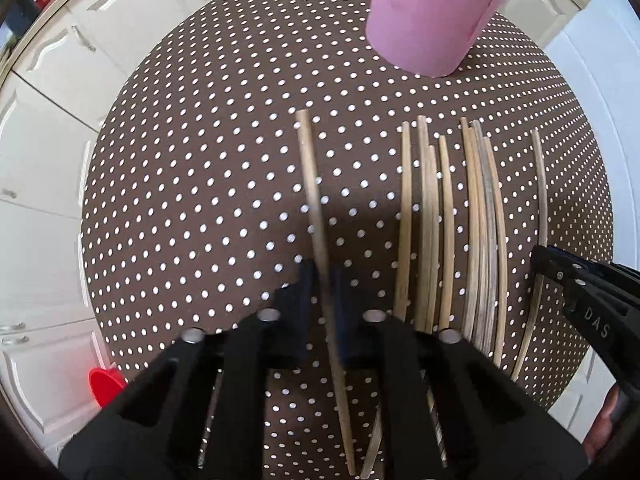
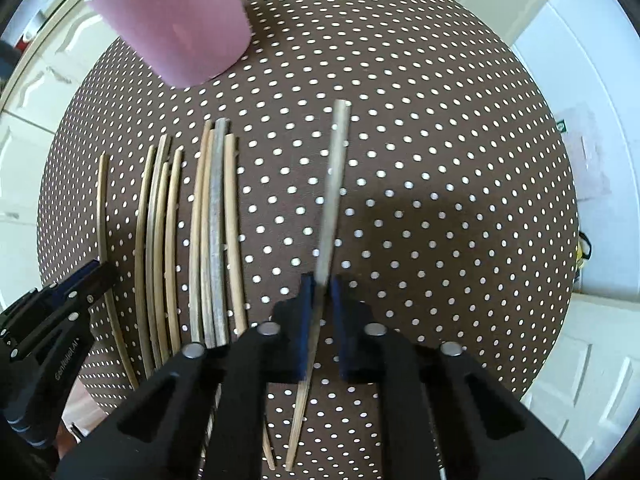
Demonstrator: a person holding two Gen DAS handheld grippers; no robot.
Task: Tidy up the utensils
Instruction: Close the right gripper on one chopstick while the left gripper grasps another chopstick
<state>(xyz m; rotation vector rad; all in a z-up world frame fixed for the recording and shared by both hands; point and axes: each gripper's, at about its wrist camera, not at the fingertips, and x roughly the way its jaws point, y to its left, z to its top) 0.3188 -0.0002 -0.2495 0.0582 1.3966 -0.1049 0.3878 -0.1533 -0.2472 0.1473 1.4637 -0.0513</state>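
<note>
The left gripper point(image 1: 324, 280) is pinching one thin tan wooden chopstick point(image 1: 310, 172); the right gripper point(image 2: 320, 284) is clamping a greyer wooden chopstick point(image 2: 335, 168). Only the left wrist view is showing a red plastic object point(image 1: 105, 384).

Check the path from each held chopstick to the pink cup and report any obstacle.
Nothing visible blocks either path. The left gripper holds one chopstick and the right gripper holds another. Only bare dotted cloth lies between them and the cup. The loose chopsticks lie to the side.
</note>
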